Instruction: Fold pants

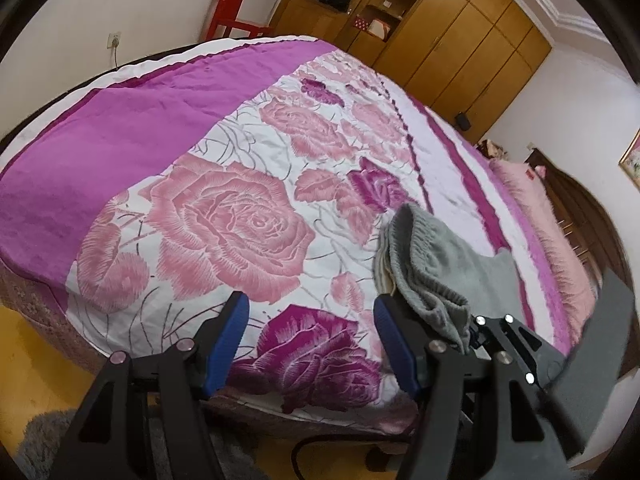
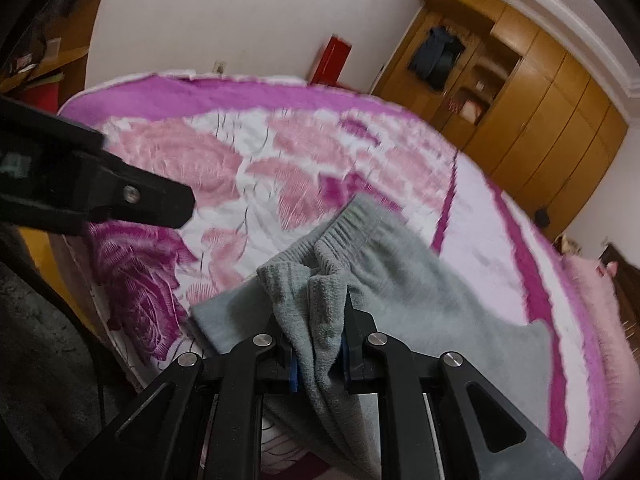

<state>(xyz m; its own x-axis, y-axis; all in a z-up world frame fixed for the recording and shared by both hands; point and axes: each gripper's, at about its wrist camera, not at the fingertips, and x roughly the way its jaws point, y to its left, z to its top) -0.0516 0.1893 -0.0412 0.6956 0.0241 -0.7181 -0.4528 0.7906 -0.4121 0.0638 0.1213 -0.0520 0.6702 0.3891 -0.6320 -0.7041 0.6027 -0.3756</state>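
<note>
Grey fleece pants (image 2: pixel 404 296) lie folded on the rose-print bedspread (image 1: pixel 224 216) near the bed's front edge, waistband toward the far side. My right gripper (image 2: pixel 318 356) is shut on a bunched fold of the pants near the cuffs and lifts it off the bed. In the left wrist view the pants (image 1: pixel 432 264) sit at right, with the right gripper (image 1: pixel 476 332) clamped on them. My left gripper (image 1: pixel 308 340) is open and empty, hovering over the bed just left of the pants. It shows as a dark arm (image 2: pixel 120 200) in the right wrist view.
The bed fills both views, with a pink fluffy pillow (image 1: pixel 560 240) at the right end. A wooden wardrobe (image 1: pixel 460 40) stands behind it, a red chair (image 1: pixel 236 12) by the wall. Yellow floor and a grey rug (image 1: pixel 44 432) lie below the bed's front edge.
</note>
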